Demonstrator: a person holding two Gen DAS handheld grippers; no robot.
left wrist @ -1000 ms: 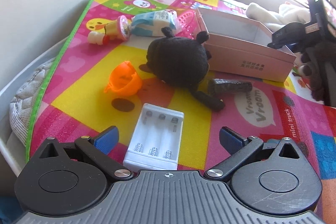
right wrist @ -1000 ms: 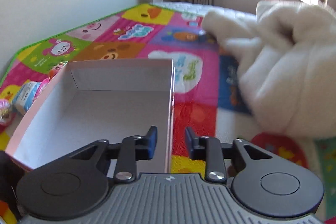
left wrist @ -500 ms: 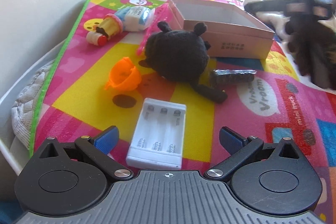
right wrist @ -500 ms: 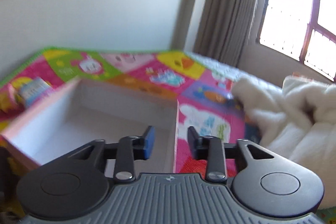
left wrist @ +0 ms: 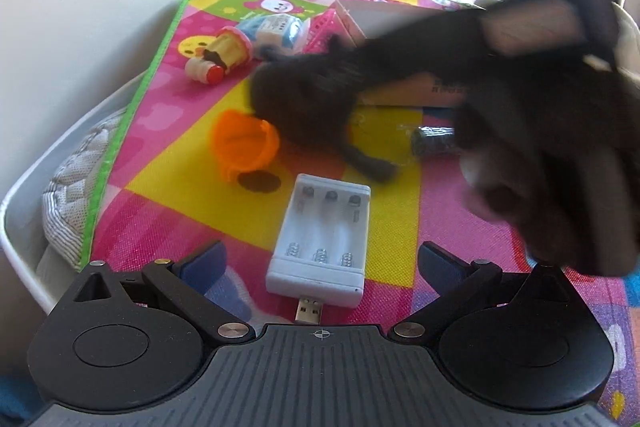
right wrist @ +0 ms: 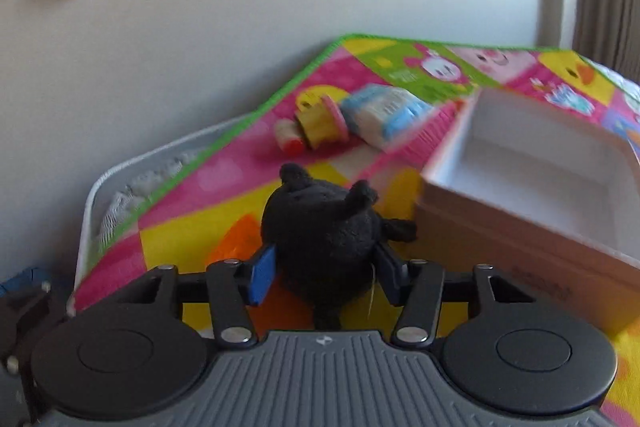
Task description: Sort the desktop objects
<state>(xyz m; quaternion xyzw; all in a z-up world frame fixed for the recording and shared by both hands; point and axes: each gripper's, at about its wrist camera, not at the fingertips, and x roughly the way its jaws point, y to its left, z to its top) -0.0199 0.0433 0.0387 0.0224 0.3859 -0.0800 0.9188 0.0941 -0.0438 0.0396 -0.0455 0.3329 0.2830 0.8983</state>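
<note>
On the bright patchwork play mat (left wrist: 192, 215) the left gripper (left wrist: 320, 263) hovers with its blue-padded fingers spread wide, nothing between them; the white plastic battery charger (left wrist: 322, 235) lies flat just ahead of it, its plug end pointing back at the tool. Further in, the right gripper (right wrist: 324, 273) stands with its jaws parted around the fuzzy black plush toy (right wrist: 320, 227), a blue pad at each flank; whether the pads actually press it I cannot tell. The plush sits on the mat just beside the open pink cardboard box (right wrist: 532, 187), with an orange plastic cup (left wrist: 244, 143) at its other side.
</note>
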